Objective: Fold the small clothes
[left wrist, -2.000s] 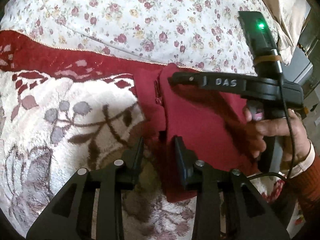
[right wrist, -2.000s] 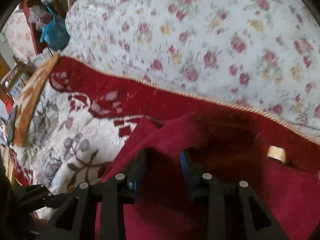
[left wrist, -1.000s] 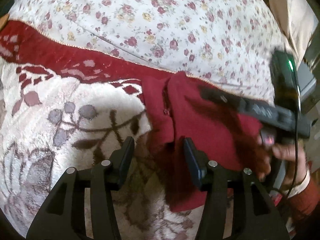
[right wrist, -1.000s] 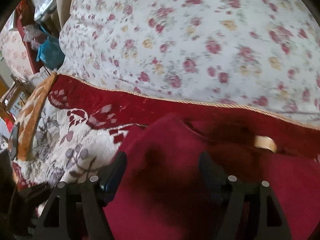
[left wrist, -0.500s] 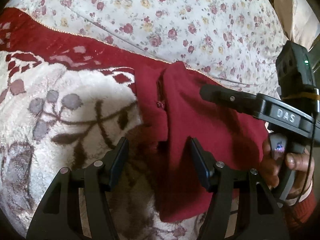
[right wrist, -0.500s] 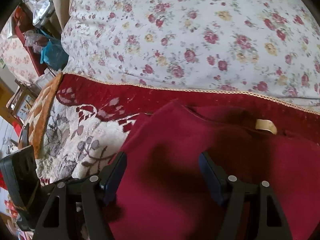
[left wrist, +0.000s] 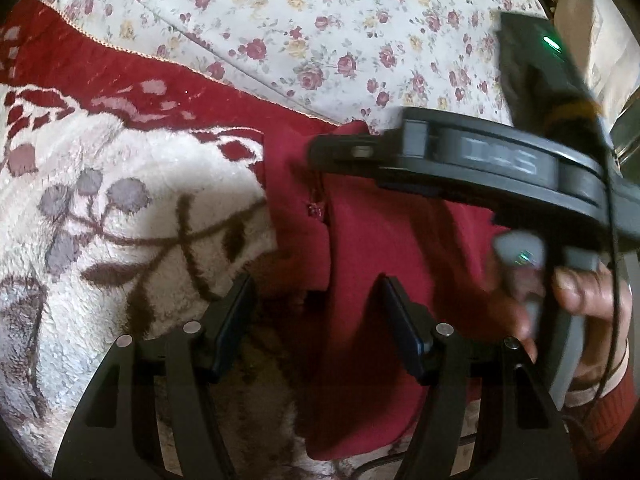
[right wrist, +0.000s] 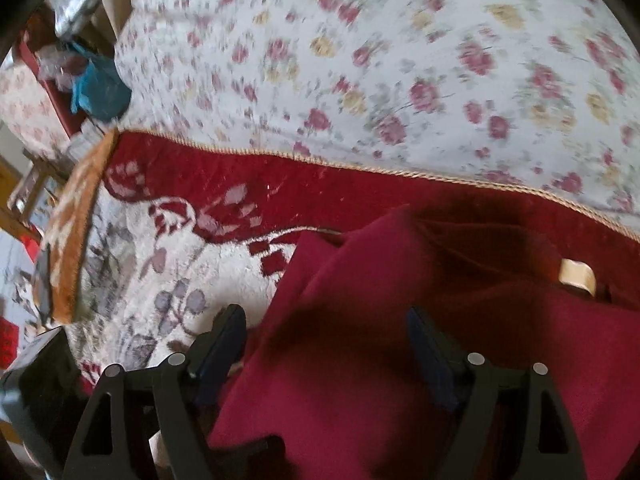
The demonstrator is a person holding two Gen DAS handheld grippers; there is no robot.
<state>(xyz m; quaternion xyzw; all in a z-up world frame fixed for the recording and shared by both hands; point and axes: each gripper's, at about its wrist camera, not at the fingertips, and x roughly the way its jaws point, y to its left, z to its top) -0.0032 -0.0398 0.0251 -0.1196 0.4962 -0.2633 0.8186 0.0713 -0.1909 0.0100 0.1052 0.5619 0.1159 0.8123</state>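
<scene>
Claws both wide, holding nothing: my left claw [left wrist: 316,312] and right claw [right wrist: 326,340] hover over folded dark-red fabric garment [left wrist: 384,264] on plush floral blanket [left wrist: 120,216]. Next fold: pinch matching corners, lift evenly, align edges before letting go.

Supporting surface: a bed, covered by a plush blanket [left wrist: 120,216] in cream with grey-brown leaf and berry motifs and a deep red border [left wrist: 132,80] finished with a thin gold cord edge [right wrist: 360,168]. Beyond the cord lies a white quilt [left wrist: 320,32] printed with small red and yellow roses; it meets the blanket's edge. At the blanket's far left end in the right wrist view, an orange-brown patterned edge [right wrist: 76,216] shows. A dark red garment [left wrist: 380,260] lies directly on the blanket, partly over the cream field and partly over the red border, with a cream label [right wrist: 576,276] visible near its upper edge.
</scene>
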